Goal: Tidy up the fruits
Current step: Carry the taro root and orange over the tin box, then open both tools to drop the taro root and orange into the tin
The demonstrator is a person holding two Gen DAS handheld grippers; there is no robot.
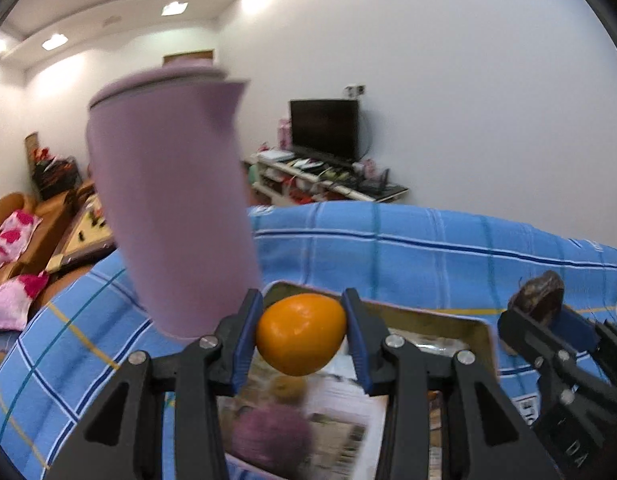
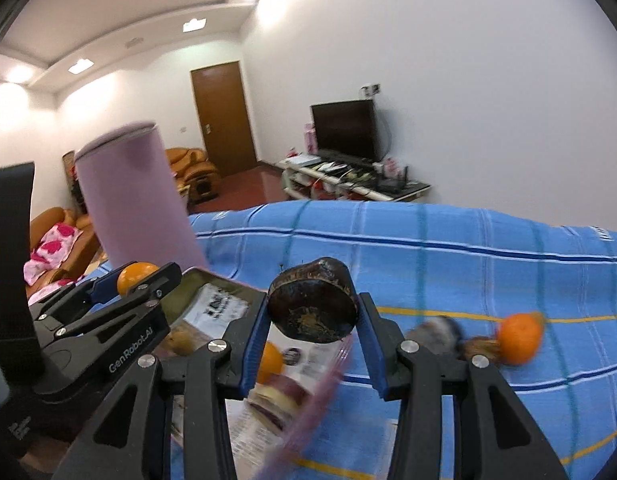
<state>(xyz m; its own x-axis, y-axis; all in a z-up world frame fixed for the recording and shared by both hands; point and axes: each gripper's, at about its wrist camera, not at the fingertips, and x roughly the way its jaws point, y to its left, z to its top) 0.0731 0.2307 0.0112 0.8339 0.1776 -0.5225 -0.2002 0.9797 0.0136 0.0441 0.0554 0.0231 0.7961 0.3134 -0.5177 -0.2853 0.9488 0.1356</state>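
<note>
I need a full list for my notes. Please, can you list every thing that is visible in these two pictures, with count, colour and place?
orange: one, orange, held between the left jaws.
dark fruit: one, dark brown, held between the right jaws.
second orange: one, orange, on the cloth at the right, blurred.
third orange: one, orange, under the right gripper, partly hidden.
tall container: one, pale purple, on the cloth at the left.
tray: one, olive rim, below both grippers, lined with printed paper.
tablecloth: one, blue checked.
television: one, black, far wall.
door: one, brown.
left gripper: black, blue pads.
right gripper: black, blue pads.
</note>
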